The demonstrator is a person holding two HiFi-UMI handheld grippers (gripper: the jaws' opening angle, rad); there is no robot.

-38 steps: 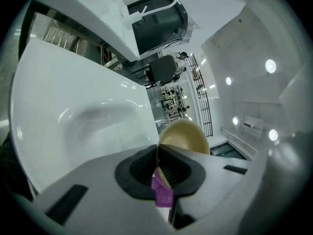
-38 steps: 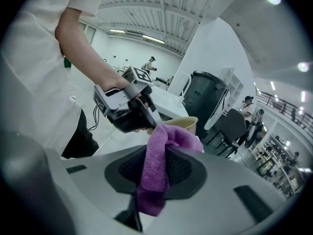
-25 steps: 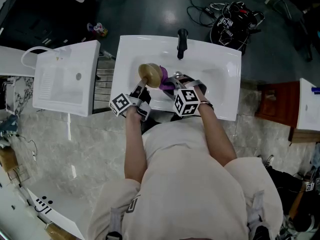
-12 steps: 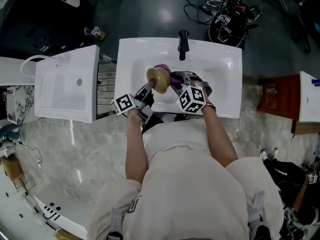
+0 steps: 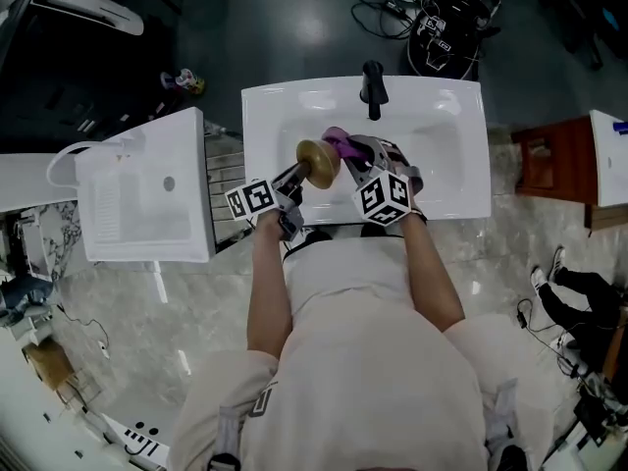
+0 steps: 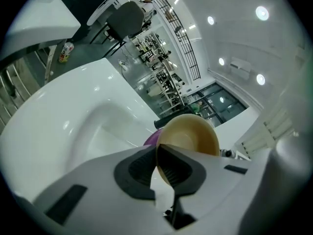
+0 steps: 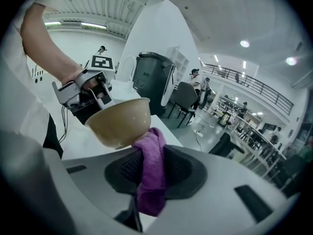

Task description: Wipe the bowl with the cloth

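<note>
Left gripper (image 6: pixel 157 154): jaws closed on the bowl (image 6: pixel 193 133) rim.
Cloth (image 6: pixel 151 139): purple, just behind the bowl.
Sink (image 6: pixel 73 112): white, below.

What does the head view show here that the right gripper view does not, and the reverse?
Only the head view: the black faucet and the white sink's full outline below the work. Only the right gripper view: the right claw shut on the purple cloth, the cloth touching the tan bowl's outside wall. Both: the tan bowl, held at its rim by the left claw, and the purple cloth.
</note>
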